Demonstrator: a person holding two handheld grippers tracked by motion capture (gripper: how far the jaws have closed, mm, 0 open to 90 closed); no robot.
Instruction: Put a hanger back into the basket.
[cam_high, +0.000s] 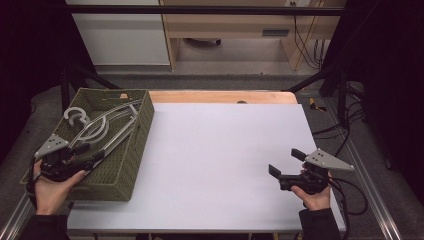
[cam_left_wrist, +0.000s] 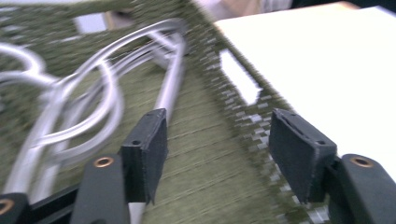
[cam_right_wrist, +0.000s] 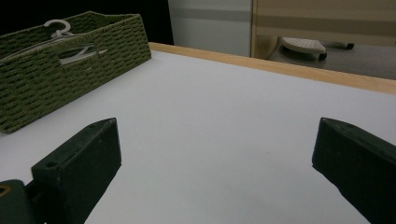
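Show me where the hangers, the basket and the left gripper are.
hangers (cam_high: 100, 127), high view, on the curved shoulders.
basket (cam_high: 141, 125), high view, on its right wall.
left gripper (cam_left_wrist: 219, 154), left gripper view, midway between its fingertips.

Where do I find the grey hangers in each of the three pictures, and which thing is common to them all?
High view: the hangers lie in the green basket at the left, ahead of the left gripper.
Left gripper view: hangers at left, blurred, beyond the open jaws.
Right gripper view: hangers, upper left, a hook above the basket rim.
Shared landmark: the green basket, beside the white table.
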